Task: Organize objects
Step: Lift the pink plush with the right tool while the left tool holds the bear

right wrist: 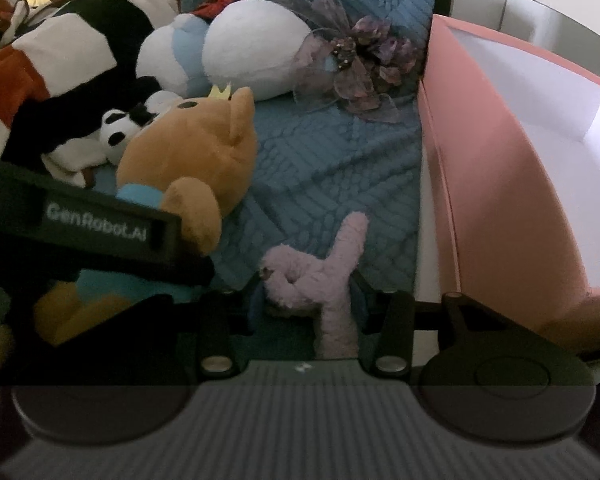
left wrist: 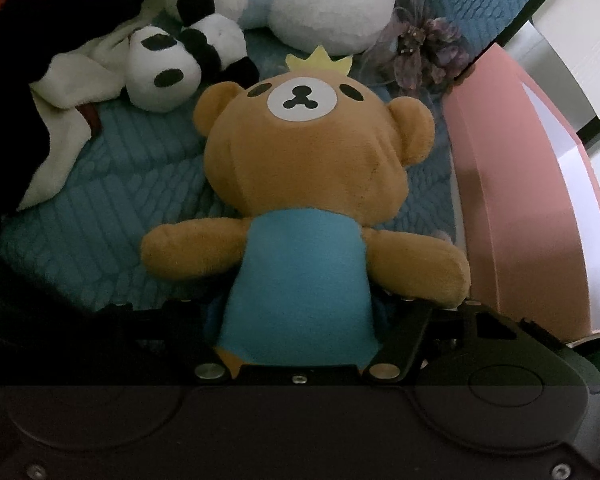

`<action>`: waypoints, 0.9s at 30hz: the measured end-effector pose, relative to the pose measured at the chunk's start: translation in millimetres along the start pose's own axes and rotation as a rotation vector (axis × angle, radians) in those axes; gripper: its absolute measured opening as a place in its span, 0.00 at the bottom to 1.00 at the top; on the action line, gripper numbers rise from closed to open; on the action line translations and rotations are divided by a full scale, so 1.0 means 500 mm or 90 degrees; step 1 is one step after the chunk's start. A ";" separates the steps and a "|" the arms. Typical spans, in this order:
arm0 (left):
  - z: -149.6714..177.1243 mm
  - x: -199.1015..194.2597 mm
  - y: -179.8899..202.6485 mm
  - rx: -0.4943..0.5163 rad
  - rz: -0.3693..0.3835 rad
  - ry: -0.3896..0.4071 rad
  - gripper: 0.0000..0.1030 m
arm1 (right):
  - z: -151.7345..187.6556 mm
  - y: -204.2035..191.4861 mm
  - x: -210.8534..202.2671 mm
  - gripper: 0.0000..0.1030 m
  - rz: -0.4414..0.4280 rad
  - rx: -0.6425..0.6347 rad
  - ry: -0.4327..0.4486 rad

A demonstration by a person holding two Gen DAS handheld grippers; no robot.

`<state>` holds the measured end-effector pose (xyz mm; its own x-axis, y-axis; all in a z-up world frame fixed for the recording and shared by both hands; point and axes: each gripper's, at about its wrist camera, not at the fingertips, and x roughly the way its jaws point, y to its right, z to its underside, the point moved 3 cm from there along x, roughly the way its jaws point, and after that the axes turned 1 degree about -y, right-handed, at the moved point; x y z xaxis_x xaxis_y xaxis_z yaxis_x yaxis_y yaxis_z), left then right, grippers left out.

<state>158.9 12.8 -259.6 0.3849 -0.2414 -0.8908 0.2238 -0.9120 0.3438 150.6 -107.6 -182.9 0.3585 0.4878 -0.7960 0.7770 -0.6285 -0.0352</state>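
A brown plush bear (left wrist: 300,152) with a yellow crown and a blue shirt lies face up on the blue quilted cover (left wrist: 100,208). My left gripper (left wrist: 300,308) is shut on its blue body, one jaw at each side. In the right wrist view the same bear (right wrist: 188,160) lies at the left, with one left finger (right wrist: 108,224) across it. My right gripper (right wrist: 308,300) is shut on a small lilac fuzzy plush toy (right wrist: 332,272), whose limb sticks up past the fingertips. The fingertips of both grippers are hidden by the toys.
An open pink box (right wrist: 500,200) with a white inside stands at the right, close to both grippers. Beyond the bear lie a small panda (left wrist: 164,68), a white and light-blue plush (left wrist: 328,0), a purple fabric flower (right wrist: 360,64) and a striped black, white and orange plush (right wrist: 60,60).
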 end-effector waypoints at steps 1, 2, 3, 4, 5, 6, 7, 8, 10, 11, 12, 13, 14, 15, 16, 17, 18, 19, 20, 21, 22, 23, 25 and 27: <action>-0.001 -0.002 -0.001 -0.001 0.001 0.002 0.61 | 0.001 -0.001 -0.001 0.45 -0.003 0.002 -0.002; -0.001 -0.004 -0.001 -0.002 0.005 0.005 0.60 | 0.002 -0.001 -0.004 0.45 -0.007 0.003 -0.003; -0.001 -0.006 0.000 -0.004 0.008 0.009 0.59 | 0.003 0.000 -0.007 0.45 -0.008 0.004 -0.005; -0.002 -0.009 0.000 -0.008 0.014 0.010 0.59 | 0.003 0.001 -0.010 0.45 -0.008 0.005 -0.006; -0.003 -0.012 0.001 -0.011 0.021 0.012 0.58 | 0.002 0.001 -0.013 0.45 -0.011 0.005 -0.007; -0.004 -0.016 0.003 -0.014 0.030 0.013 0.57 | 0.001 0.003 -0.017 0.45 -0.012 0.006 -0.009; -0.004 -0.019 0.003 -0.019 0.041 0.011 0.57 | -0.001 0.005 -0.021 0.45 -0.013 0.006 -0.010; -0.006 -0.024 0.002 -0.031 0.056 0.007 0.56 | -0.003 0.007 -0.027 0.45 -0.013 0.003 -0.010; -0.009 -0.036 0.002 -0.047 0.073 0.012 0.56 | -0.008 0.012 -0.039 0.45 -0.014 0.000 -0.013; -0.010 -0.044 0.005 -0.046 0.071 0.016 0.56 | -0.011 0.014 -0.045 0.45 -0.017 -0.003 -0.014; -0.010 -0.050 0.007 -0.044 0.068 0.019 0.56 | -0.014 0.017 -0.053 0.45 -0.017 -0.004 -0.013; -0.009 -0.056 0.009 -0.042 0.067 0.019 0.56 | -0.016 0.020 -0.060 0.45 -0.018 -0.004 -0.013; -0.009 -0.062 0.010 -0.041 0.068 0.019 0.56 | -0.017 0.022 -0.066 0.45 -0.021 -0.004 -0.014; -0.009 -0.069 0.012 -0.043 0.071 0.017 0.56 | -0.019 0.025 -0.072 0.45 -0.024 0.000 -0.017; -0.011 -0.075 0.015 -0.046 0.073 0.017 0.56 | -0.020 0.028 -0.077 0.45 -0.028 0.004 -0.019; -0.009 -0.082 0.014 -0.048 0.074 0.018 0.56 | -0.022 0.030 -0.083 0.45 -0.034 0.005 -0.021; -0.009 -0.088 0.017 -0.052 0.075 0.018 0.56 | -0.024 0.033 -0.089 0.45 -0.035 0.008 -0.022; -0.007 -0.094 0.018 -0.054 0.075 0.017 0.56 | -0.027 0.034 -0.096 0.45 -0.037 0.010 -0.023; -0.008 -0.100 0.022 -0.056 0.075 0.015 0.56 | -0.029 0.036 -0.102 0.45 -0.042 0.011 -0.022; -0.007 -0.102 0.027 -0.056 0.075 0.013 0.56 | -0.033 0.038 -0.110 0.45 -0.046 0.013 -0.022; -0.006 -0.105 0.033 -0.056 0.074 0.012 0.56 | -0.038 0.040 -0.116 0.45 -0.048 0.014 -0.021; -0.007 -0.111 0.038 -0.055 0.073 0.012 0.56 | -0.043 0.042 -0.124 0.45 -0.050 0.014 -0.020; -0.011 -0.124 0.050 -0.050 0.072 0.015 0.56 | -0.054 0.047 -0.137 0.45 -0.055 0.016 -0.019; -0.015 -0.139 0.061 -0.044 0.070 0.021 0.56 | -0.068 0.053 -0.151 0.45 -0.060 0.018 -0.017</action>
<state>145.9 4.3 -184.8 0.4394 -0.3265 -0.8369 0.2392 -0.8554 0.4594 161.4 -140.6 -103.3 0.2699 0.5301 -0.8039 0.7919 -0.5972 -0.1279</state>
